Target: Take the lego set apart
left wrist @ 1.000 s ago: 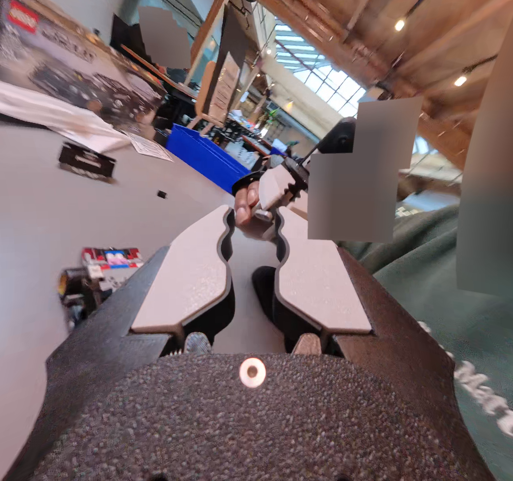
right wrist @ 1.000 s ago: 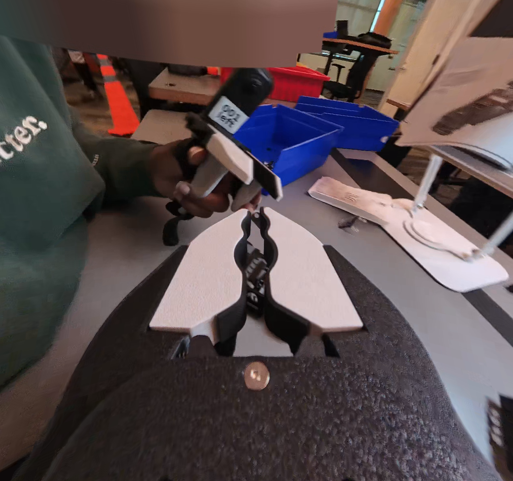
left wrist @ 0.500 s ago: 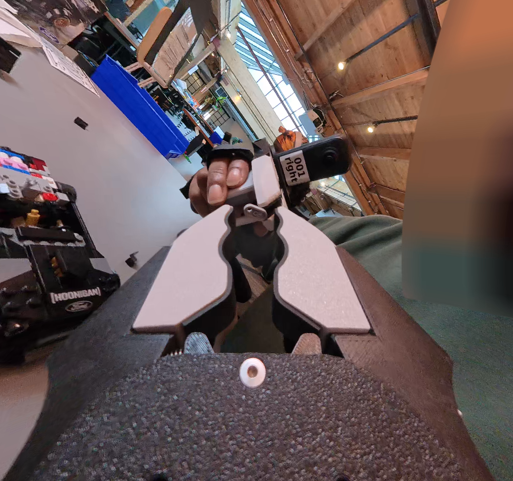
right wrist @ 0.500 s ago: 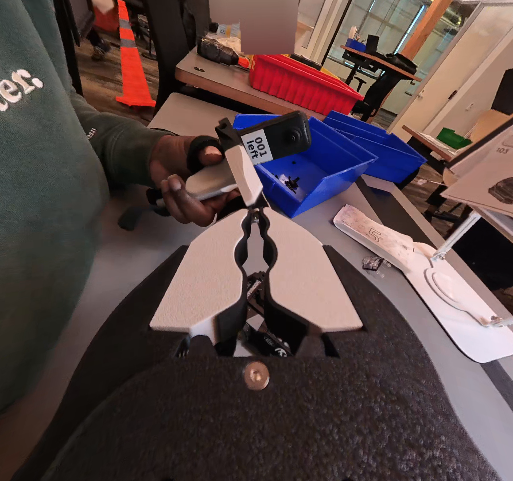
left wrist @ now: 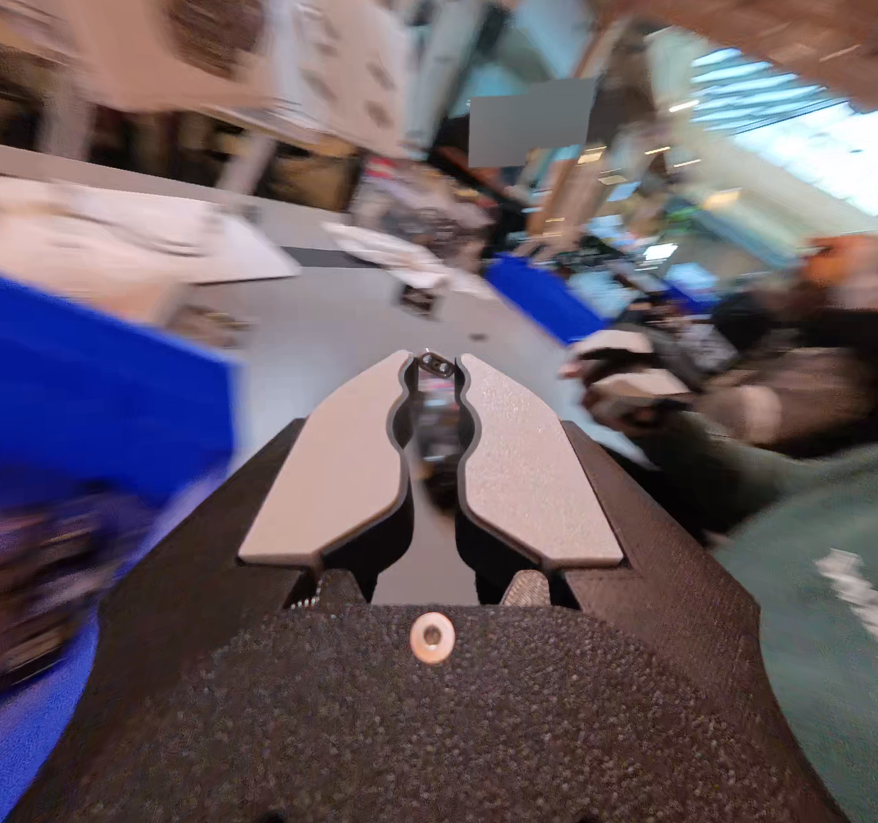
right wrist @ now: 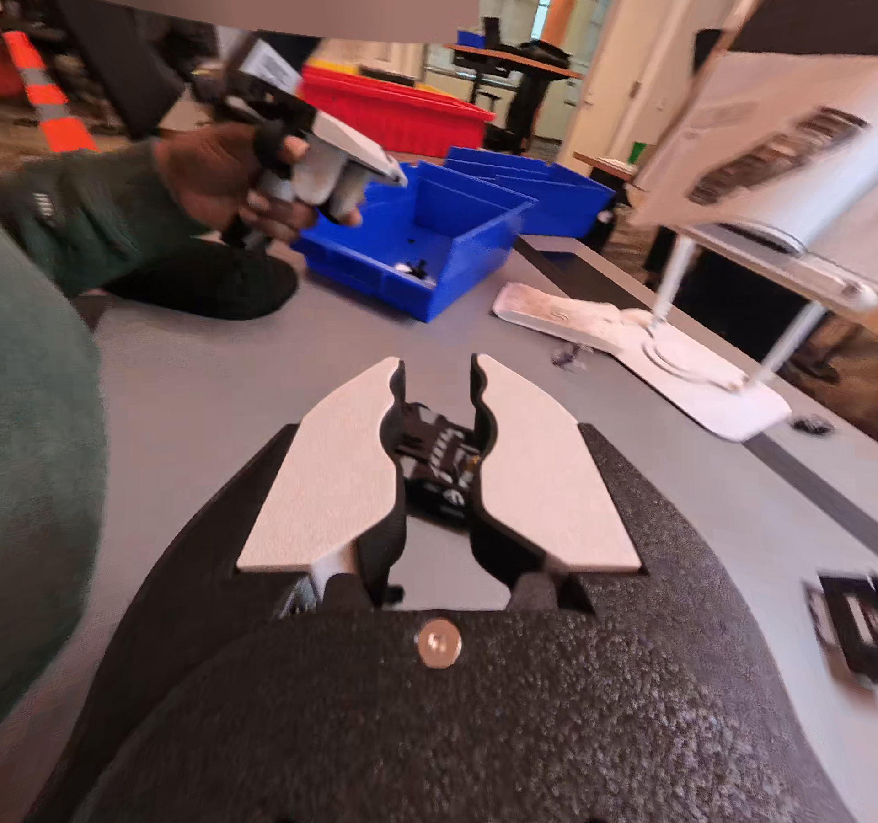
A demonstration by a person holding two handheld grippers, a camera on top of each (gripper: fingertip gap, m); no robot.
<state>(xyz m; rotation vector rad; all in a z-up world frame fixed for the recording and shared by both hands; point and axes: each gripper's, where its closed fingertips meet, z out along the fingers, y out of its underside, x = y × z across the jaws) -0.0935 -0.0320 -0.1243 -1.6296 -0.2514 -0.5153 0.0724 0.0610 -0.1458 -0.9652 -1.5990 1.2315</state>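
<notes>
In the left wrist view, which is badly blurred, my left gripper is shut on a small black lego piece with holes, pinched at the fingertips. The black lego car shows between my right gripper's fingers, low against the grey table; it is a dark blur in the left wrist view. My right gripper is open, its tips apart and empty. The left gripper, in a hand, is over the near blue bin.
A blue bin wall fills the left wrist view's left side. A white bag, a white stand base holding a booklet, loose small pieces, more blue bins, a red bin and a black plate surround the work spot. Left tips to right tips: about 20 cm.
The two grippers' tips met and the small piece went from the right gripper to the left. The left gripper has swung away toward the blue bin. The right gripper's fingers have opened.
</notes>
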